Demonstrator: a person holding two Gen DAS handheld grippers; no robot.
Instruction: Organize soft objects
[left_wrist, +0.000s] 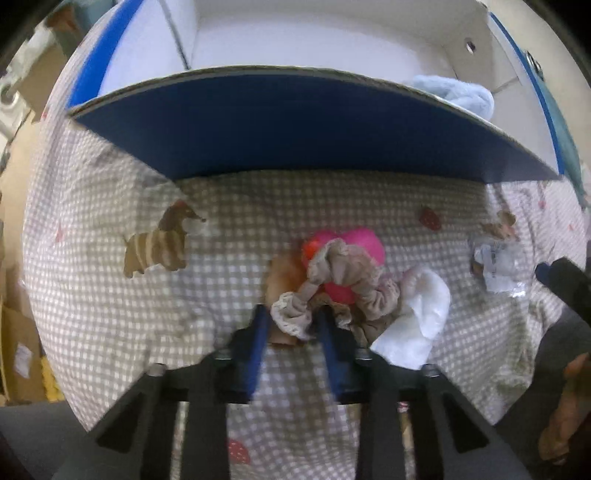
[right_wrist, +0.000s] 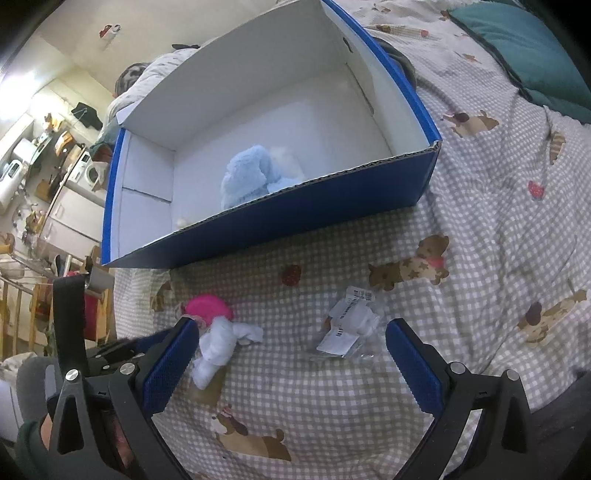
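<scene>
A blue box (left_wrist: 303, 133) with a white inside stands on the checked bed cover; it also shows in the right wrist view (right_wrist: 295, 210). A light blue fluffy item (right_wrist: 247, 177) lies inside it. My left gripper (left_wrist: 291, 317) has its jaws narrowed around a beige frilled scrunchie (left_wrist: 332, 284), which lies over a pink plush (left_wrist: 354, 243) beside a white cloth (left_wrist: 417, 317). My right gripper (right_wrist: 291, 332) is open and empty above a clear packet with white labels (right_wrist: 351, 325). The pink plush (right_wrist: 208, 304) and white cloth (right_wrist: 221, 343) lie by its left finger.
The checked bed cover (right_wrist: 498, 206) has dog prints and folds. A teal pillow (right_wrist: 524, 48) lies at the far right. The same labelled packet shows in the left wrist view (left_wrist: 495, 262). A furnished room lies beyond the bed's left edge.
</scene>
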